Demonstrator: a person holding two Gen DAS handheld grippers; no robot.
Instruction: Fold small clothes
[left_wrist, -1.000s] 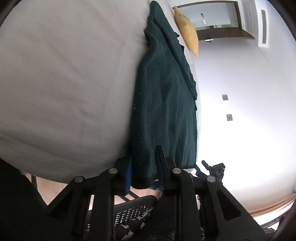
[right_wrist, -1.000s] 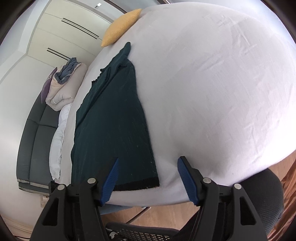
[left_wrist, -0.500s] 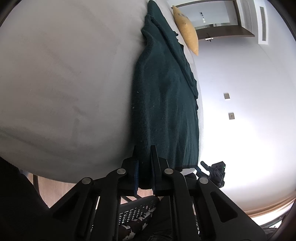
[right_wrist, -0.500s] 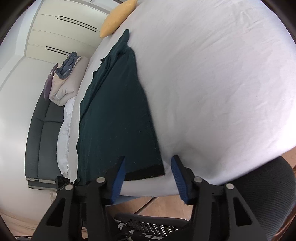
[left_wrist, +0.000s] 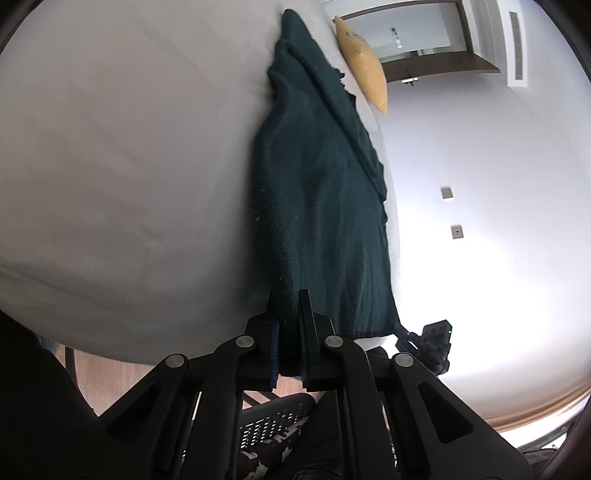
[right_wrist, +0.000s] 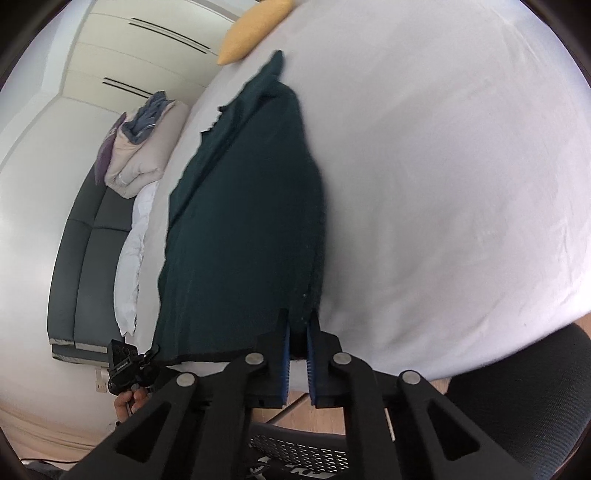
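Note:
A dark green garment (left_wrist: 325, 206) lies stretched along a white bed (left_wrist: 110, 166); it also shows in the right wrist view (right_wrist: 243, 206). My left gripper (left_wrist: 290, 306) is shut on one near corner of its hem. My right gripper (right_wrist: 299, 321) is shut on the other near corner of the hem. The gripped edge is raised slightly off the sheet. The far end of the garment points toward a yellow pillow (left_wrist: 364, 62).
The yellow pillow (right_wrist: 255, 29) lies at the bed's far end. A folded pile of bedding (right_wrist: 140, 147) sits on a dark sofa (right_wrist: 85, 251) beside the bed. A black mesh chair (right_wrist: 517, 387) stands at the near bed edge. The other gripper (right_wrist: 125, 365) shows low left.
Both grippers moved forward onto the garment's near hem and closed on it; the right one went from wide open to shut. The hem edge has lifted a little.

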